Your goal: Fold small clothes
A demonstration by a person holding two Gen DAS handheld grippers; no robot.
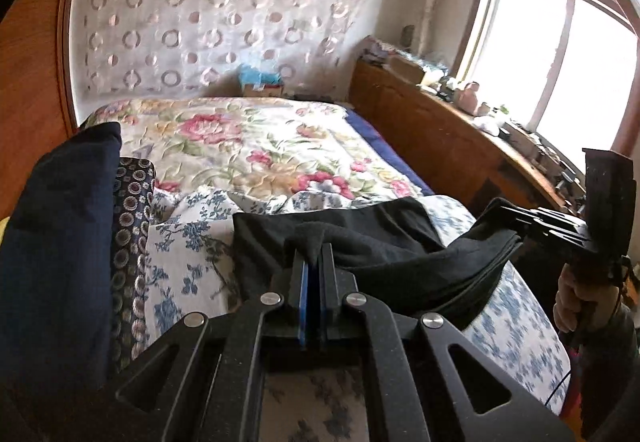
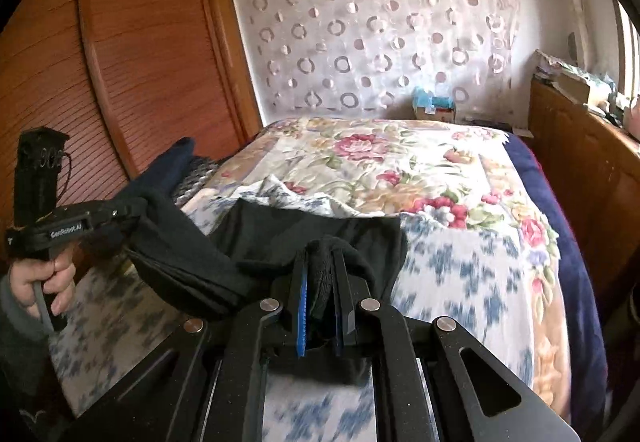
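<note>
Both grippers, left gripper point(image 1: 314, 254) and right gripper point(image 2: 322, 262), clamped on black garment point(image 1: 360, 230), lifted over bed point(image 1: 256, 146). Partly doubled, seemingly; flattening and final fold left.

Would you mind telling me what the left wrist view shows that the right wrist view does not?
Only the left wrist view shows the bright window, the cluttered sill and the right gripper seen from outside. Only the right wrist view shows the slatted wooden wardrobe door and the left gripper seen from outside. Both show the black garment pinched by both grippers, the floral bedspread and the circle-patterned curtain.
</note>
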